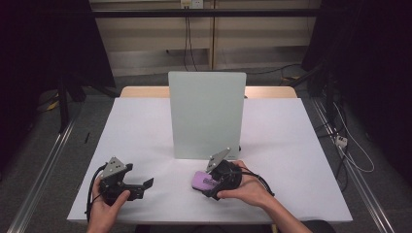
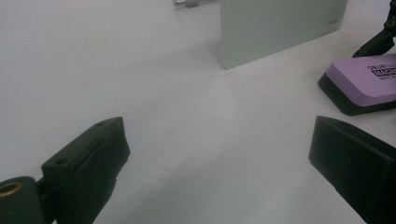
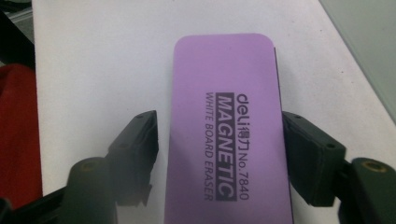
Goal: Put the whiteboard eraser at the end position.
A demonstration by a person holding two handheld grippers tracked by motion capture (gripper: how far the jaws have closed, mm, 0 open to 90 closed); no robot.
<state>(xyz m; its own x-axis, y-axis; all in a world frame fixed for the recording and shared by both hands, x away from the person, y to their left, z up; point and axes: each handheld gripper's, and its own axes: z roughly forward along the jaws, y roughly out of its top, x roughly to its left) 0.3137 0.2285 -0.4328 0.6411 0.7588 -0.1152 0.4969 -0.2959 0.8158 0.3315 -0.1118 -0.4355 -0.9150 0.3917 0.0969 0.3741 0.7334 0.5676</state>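
A purple magnetic whiteboard eraser (image 3: 224, 116) with a black base lies flat on the white table, label up. My right gripper (image 3: 219, 126) is open with a jaw on each side of it; the left jaw stands clear of the eraser and the right jaw is close against its edge. In the high view the eraser (image 1: 200, 180) sits in front of the upright whiteboard (image 1: 206, 114), with the right gripper (image 1: 208, 184) over its near end. My left gripper (image 1: 144, 188) rests open at the table's front left, nothing between its jaws (image 2: 217, 126). From there the eraser (image 2: 369, 79) lies off to the right.
The pale whiteboard (image 2: 280, 28) stands on a small stand mid-table, its face toward me. The white sheet on the table (image 1: 141, 131) is bare to its left and right. Something red (image 3: 16, 135) shows beyond the table edge. Cables run across the floor at the right (image 1: 350, 145).
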